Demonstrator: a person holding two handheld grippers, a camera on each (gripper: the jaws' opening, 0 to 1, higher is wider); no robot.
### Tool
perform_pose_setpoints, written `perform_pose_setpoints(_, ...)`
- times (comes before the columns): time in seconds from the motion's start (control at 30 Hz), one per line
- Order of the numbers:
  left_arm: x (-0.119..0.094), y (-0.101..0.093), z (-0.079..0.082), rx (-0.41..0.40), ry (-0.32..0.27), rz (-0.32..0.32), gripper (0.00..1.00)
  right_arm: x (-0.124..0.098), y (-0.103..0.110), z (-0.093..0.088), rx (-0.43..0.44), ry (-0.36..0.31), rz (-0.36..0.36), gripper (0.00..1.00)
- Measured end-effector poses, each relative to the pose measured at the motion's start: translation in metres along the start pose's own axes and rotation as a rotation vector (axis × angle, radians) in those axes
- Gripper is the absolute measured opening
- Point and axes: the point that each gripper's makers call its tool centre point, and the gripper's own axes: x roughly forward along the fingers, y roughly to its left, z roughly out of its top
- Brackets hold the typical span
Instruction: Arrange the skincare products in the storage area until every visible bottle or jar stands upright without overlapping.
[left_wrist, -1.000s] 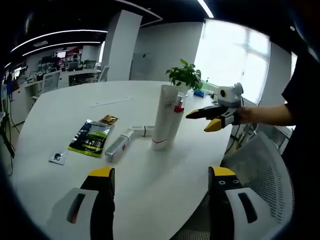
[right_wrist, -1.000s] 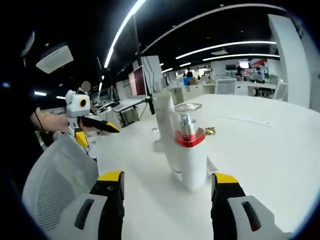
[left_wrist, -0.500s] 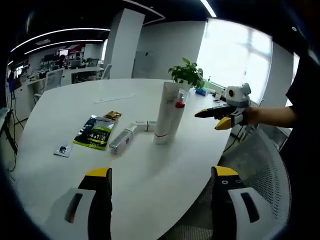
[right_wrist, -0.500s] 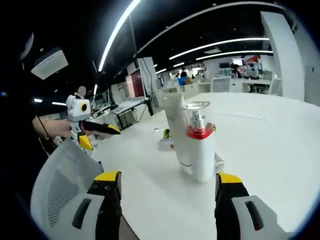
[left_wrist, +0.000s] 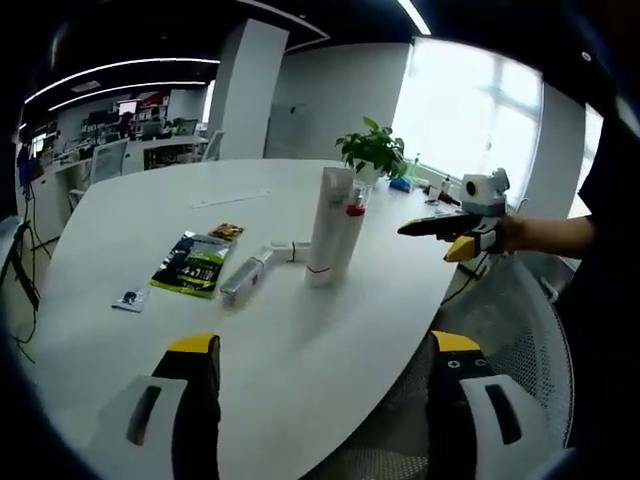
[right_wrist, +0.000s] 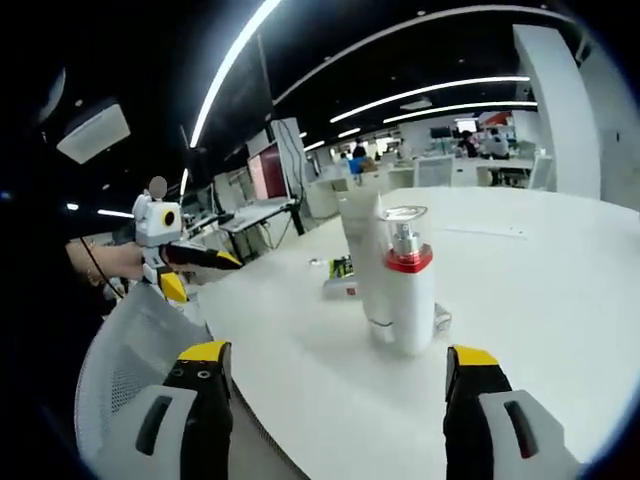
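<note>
On the white table (left_wrist: 120, 360) two bottles (left_wrist: 333, 228) stand upright; both grippers (left_wrist: 318, 400) (right_wrist: 340, 410) gape, empty.

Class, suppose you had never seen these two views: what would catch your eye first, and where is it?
Two upright containers near the white table's edge draw the eye: a tall white tube and a red-collared pump bottle close beside it. Left of them in the left gripper view, a smaller tube lies flat next to a green sachet.
</note>
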Motion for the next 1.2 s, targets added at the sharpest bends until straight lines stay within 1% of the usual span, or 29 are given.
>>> perform_pose_setpoints(0.07,-0.003,0.003,-0.001,-0.002,-0.005,0.006,0.78,-0.003,0.002,0.001,0.001,-0.004,-0.005,0.90)
perform_pose_setpoints(0.13,-0.006,0.001,0.001,-0.007,-0.014,0.010,0.78,-0.005,0.003,0.000,0.004,-0.007,-0.014,0.92)
perform_pose_setpoints(0.27,-0.012,0.006,0.002,-0.003,-0.022,0.023,0.79,-0.010,0.007,0.001,0.006,-0.013,-0.023,0.97)
perform_pose_setpoints(0.37,-0.016,0.006,0.002,0.003,-0.025,0.032,0.80,-0.012,0.011,0.003,0.009,-0.019,-0.027,0.99)
perform_pose_setpoints(0.43,-0.018,0.006,0.002,0.012,-0.025,0.042,0.82,-0.013,0.014,0.005,0.013,-0.023,-0.032,0.99)
perform_pose_setpoints(0.5,-0.021,0.008,0.001,0.002,-0.030,0.046,0.83,-0.012,0.010,0.005,0.030,-0.033,-0.042,0.99)
perform_pose_setpoints(0.57,-0.023,0.009,0.001,-0.008,-0.031,0.052,0.84,-0.012,0.013,0.006,0.040,-0.045,-0.042,0.99)
perform_pose_setpoints(0.67,-0.024,0.011,0.000,-0.014,-0.027,0.053,0.86,-0.012,0.014,0.005,0.040,-0.041,-0.044,0.99)
perform_pose_setpoints(0.73,-0.024,0.008,0.000,-0.012,-0.024,0.053,0.87,-0.012,0.014,0.003,0.045,-0.038,-0.046,0.99)
perform_pose_setpoints(0.87,-0.026,0.009,0.001,-0.019,-0.038,0.050,0.91,-0.011,0.016,0.002,0.058,-0.030,-0.049,0.99)
perform_pose_setpoints(1.03,-0.027,0.012,-0.003,-0.023,-0.024,0.055,0.93,-0.010,0.013,0.003,0.059,-0.035,-0.061,0.99)
perform_pose_setpoints(1.2,-0.027,0.014,-0.005,-0.030,-0.020,0.059,0.93,-0.011,0.013,0.001,0.066,-0.036,-0.064,0.99)
